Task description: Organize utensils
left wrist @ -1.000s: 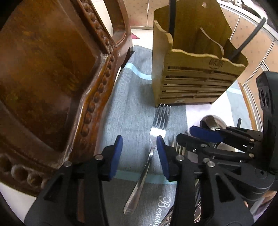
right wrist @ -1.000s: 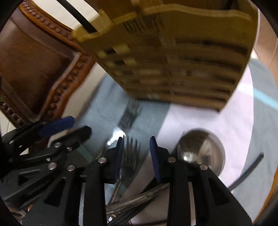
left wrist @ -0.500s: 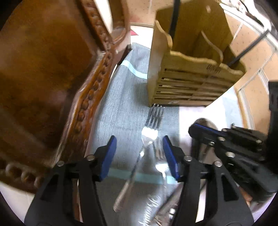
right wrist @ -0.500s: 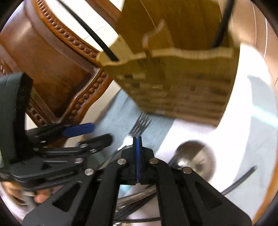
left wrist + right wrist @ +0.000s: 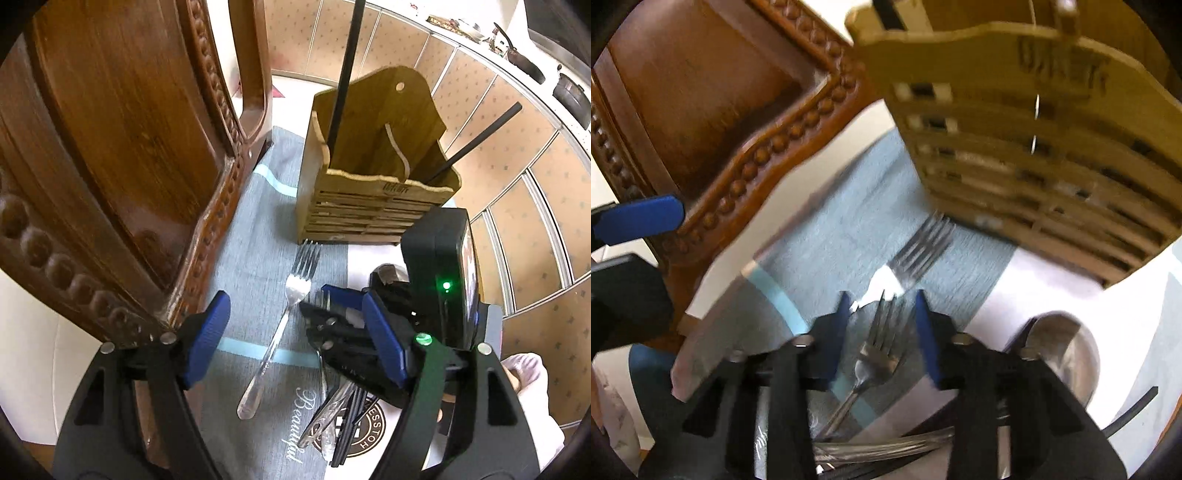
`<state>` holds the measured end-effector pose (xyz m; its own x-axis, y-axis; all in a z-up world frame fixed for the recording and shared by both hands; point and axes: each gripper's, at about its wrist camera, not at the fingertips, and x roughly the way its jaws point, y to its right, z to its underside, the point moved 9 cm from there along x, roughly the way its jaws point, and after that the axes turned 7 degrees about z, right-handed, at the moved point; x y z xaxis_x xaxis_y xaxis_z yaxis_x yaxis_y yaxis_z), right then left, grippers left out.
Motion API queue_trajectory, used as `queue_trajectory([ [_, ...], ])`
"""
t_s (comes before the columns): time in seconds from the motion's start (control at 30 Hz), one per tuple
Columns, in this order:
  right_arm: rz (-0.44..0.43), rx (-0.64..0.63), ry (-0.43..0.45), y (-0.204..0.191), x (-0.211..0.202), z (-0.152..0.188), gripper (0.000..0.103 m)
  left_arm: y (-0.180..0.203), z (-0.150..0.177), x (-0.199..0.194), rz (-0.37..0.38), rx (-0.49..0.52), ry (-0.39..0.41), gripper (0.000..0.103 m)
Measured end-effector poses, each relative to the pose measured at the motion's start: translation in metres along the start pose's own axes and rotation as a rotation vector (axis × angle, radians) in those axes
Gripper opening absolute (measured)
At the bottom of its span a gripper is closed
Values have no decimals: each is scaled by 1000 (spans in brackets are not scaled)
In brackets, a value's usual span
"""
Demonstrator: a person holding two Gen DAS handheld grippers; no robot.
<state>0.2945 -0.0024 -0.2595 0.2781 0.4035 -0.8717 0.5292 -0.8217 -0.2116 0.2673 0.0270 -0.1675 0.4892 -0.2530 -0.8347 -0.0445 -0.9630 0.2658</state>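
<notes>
A steel fork lies on the grey mat below my left gripper, whose jaws are opening wide with nothing between the pads. My right gripper hangs low over a second fork. Its jaws are opening, and the fork head sits between the pads untouched. The first fork lies just beyond it. In the left wrist view, my right gripper sits beside the first fork. A wooden caddy holds two black chopsticks. A large spoon lies at the right.
A carved wooden chair crowds the mat's left edge. A pile of cutlery and black chopsticks lies near the front of the mat. Beige tiled wall panels run behind the caddy.
My left gripper rose and its jaws widened. My right gripper snapped shut on nothing half a second ago, then parted again around the second fork's head.
</notes>
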Motion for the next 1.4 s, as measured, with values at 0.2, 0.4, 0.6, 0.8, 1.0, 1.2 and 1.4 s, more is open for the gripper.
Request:
queue_trajectory([
  [0.2, -28, 48, 7, 14, -20, 9, 2, -6, 5, 9, -15, -1, -16, 73],
  [0.4, 1, 106, 113, 35, -78, 17, 2, -3, 6, 31, -34, 13, -24, 73],
  [0.6, 81, 160, 230, 55, -113, 9, 2, 15, 1, 75, -178, 137, -19, 71],
  [0.8, 47, 241, 274, 76, -151, 20, 2, 24, -4, 118, -319, 188, -42, 54],
  [1.0, 20, 277, 262, 93, -144, 35, 2, 25, -8, 140, -436, 207, -31, 45],
  [1.2, 7, 306, 253, 101, -143, 42, 2, 37, -14, 128, -339, 170, -10, 2],
  [1.4, 48, 287, 299, 98, -158, 40, 2, 47, -25, 58, -170, 108, 112, 1],
])
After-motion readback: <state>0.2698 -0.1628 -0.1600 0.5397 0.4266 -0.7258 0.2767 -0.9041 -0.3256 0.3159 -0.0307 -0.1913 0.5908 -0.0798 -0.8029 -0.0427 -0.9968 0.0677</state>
